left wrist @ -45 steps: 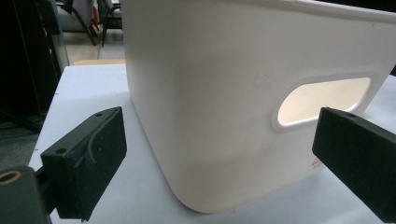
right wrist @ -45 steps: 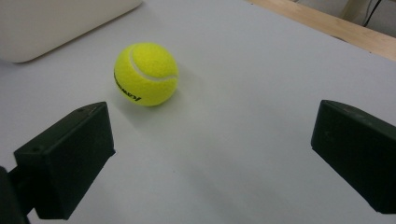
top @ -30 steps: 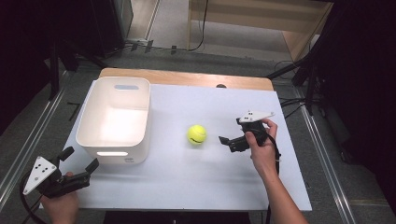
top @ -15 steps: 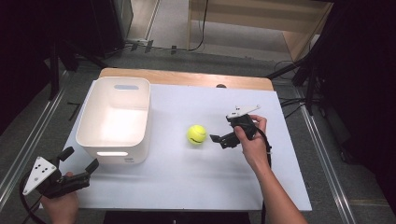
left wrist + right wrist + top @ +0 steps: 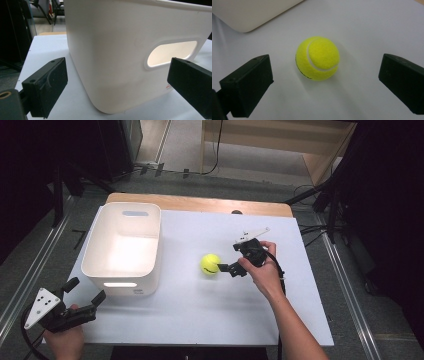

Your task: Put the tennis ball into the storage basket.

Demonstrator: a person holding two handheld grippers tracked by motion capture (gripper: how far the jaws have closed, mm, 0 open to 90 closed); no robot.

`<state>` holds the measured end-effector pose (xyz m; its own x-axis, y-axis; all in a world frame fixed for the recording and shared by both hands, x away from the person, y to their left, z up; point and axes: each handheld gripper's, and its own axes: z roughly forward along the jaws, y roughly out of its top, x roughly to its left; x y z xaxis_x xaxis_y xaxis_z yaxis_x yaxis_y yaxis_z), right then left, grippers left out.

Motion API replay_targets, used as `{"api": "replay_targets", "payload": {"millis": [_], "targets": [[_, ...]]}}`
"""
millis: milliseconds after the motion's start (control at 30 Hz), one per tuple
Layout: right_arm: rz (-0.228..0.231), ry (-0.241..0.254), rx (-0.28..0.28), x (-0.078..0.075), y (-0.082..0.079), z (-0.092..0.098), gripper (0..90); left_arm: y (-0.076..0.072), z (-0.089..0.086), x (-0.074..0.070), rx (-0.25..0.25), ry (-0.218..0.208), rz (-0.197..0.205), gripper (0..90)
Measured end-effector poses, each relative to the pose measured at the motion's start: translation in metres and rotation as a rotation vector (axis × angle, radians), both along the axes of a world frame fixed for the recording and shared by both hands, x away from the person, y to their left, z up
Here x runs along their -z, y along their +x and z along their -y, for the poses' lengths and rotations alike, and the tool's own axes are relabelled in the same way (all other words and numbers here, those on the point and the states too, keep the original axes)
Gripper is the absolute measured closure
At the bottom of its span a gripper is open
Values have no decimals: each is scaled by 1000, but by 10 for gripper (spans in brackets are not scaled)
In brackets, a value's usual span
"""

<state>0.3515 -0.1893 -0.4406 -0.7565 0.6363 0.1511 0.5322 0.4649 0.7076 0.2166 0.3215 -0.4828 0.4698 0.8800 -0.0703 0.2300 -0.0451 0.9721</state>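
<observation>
Reading left jaws: my left gripper idles with jaws apart, facing the bin's smooth white handled wall.
Ball: fuzzy yellow tennis ball, round, no long axis, resting on the matte counter.
Right jaws: my right gripper, the nearer one, jaws spread wide, ball centred just ahead between them.

White bin cropped by frame edges
</observation>
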Motion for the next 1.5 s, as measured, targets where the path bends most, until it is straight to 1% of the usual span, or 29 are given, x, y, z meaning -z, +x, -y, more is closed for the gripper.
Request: {"api": "replay_targets", "payload": {"millis": [100, 167, 233, 267, 333, 367, 467, 500, 533, 567, 667, 800, 1033, 1067, 1100, 1133, 1300, 1367, 1433, 1500], "targets": [[-4, -8, -14, 1, 2, -3, 0, 0, 0, 0, 0, 0, -1, 29], [-4, -10, -14, 1, 3, -4, 0, 0, 0, 0, 0, -1, 0, 29], [0, -26, -33, 1, 4, -8, 0, 0, 0, 0, 1, -1, 0, 28], [0, -26, -33, 1, 4, -8, 0, 0, 0, 0, 1, -1, 0, 29], [-7, -39, -49, 2, 5, -13, 0, 0, 0, 0, 3, -3, 2, 28], [-15, -57, -63, 4, 6, -18, 0, 0, -1, 0, 3, -7, 2, 28], [-22, -73, -84, 7, 8, -24, 0, 0, -1, 0, 3, -6, 2, 29], [-30, -78, -81, 7, 9, -26, 0, 0, -1, 0, 4, -6, 2, 28], [-29, -80, -86, 8, 10, -27, 27, 0, -1, 0, 4, -6, 2, 29], [-27, -78, -78, 9, 10, -27, 63, 0, -1, 0, 4, -5, 2, 28], [-31, -76, -74, 12, 14, -29, 64, 0, -1, 0, 4, -7, 0, 29], [-45, -88, -71, 15, 18, -31, 64, 0, -1, 0, 3, -9, 0, 29], [-80, -127, -68, 22, 22, -36, 67, 0, -1, 0, 4, -8, 0, 29], [-86, -131, -68, 23, 23, -37, 80, 0, -1, 0, 4, -8, 0, 29], [-86, -131, -68, 23, 23, -37, 80, 0, -1, 0, 4, -8, 0, 29], [-78, -139, -65, 24, 24, -38, 131, 0, -1, 0, 3, -8, 0, 29], [-84, -141, -64, 27, 26, -40, 131, 0, -1, 0, 4, -7, 0, 29], [-86, -150, -66, 28, 26, -42, 131, 0, -1, 0, 6, -7, 1, 29], [-89, -172, -72, 31, 27, -45, 131, 0, -1, 0, 7, -6, 1, 29], [-92, -181, -72, 33, 28, -47, 131, 0, -1, 0, 7, -7, 1, 28]]}}
